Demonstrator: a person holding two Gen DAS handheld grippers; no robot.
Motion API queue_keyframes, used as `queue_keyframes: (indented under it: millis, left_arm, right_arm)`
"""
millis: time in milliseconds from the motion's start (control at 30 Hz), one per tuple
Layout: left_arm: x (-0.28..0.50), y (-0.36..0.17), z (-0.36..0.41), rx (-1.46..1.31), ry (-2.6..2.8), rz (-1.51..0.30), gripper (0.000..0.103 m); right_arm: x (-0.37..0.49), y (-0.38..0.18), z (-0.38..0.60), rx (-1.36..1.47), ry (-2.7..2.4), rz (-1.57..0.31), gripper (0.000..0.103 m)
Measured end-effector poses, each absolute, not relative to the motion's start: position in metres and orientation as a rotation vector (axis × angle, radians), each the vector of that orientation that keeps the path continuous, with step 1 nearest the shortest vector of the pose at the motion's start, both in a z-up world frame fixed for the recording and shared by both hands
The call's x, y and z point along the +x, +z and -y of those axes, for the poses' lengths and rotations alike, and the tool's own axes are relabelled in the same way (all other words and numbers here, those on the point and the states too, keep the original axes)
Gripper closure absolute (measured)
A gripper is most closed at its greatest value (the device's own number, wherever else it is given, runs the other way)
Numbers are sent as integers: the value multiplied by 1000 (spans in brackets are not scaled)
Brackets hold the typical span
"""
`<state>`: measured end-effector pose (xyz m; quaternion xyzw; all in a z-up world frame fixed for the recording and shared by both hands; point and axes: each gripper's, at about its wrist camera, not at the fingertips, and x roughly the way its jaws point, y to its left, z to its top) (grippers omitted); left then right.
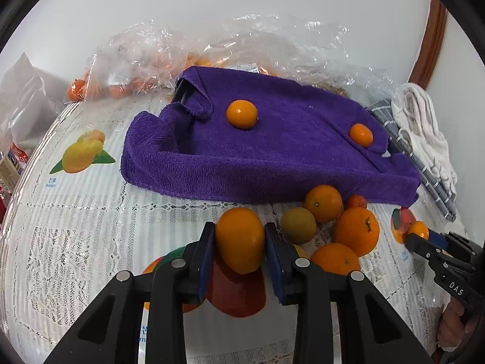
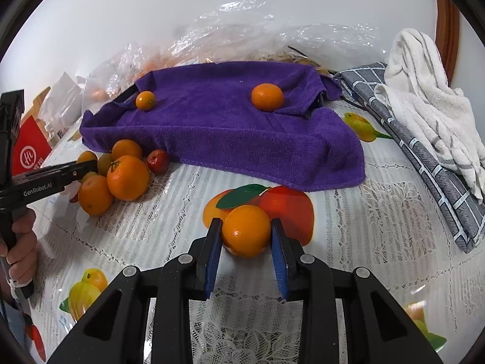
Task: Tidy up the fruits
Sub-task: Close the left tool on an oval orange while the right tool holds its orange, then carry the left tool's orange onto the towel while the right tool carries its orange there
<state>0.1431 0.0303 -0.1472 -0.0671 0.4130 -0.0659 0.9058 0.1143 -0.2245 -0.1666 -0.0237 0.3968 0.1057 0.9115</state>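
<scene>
Two oranges already sit on the purple towel (image 1: 272,139). Each claw clamps another: the left claw (image 1: 240,242) grips an orange (image 1: 239,239) just off the pile (image 1: 339,221) at the towel's near edge, and the right claw (image 2: 246,236) grips an orange (image 2: 246,234) nearer than the towel. Most fruit is still unsorted.

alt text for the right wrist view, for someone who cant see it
The right gripper is shut on an orange above a fruit-print tablecloth. Beyond it, two small oranges sit on a purple towel, and a fruit pile lies left of it.
</scene>
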Motion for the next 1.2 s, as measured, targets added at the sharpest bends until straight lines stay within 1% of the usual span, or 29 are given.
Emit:
queue_keyframes:
  millis: [267,567,867,1067,1200]
  left_arm:
    - [132,-131,-46,-222,-128,-751,73]
    - [124,-124,-41,-190,-128,-684,73]
    - [119,-120,-34,-169,-143,-664,73]
    - [116,-117,-38,-188,-148,-625,73]
    - [119,-118,-41,-199,-140,-642,73]
  right_arm:
    - [104,-158,227,-36,229,-750,72]
    - [96,-150,237,20,248,-690,72]
    - [87,-145,233,-3,246,-637,72]
    - [92,-144,239,34,256,-639,72]
    - [94,-141,242,57,256,-631,72]
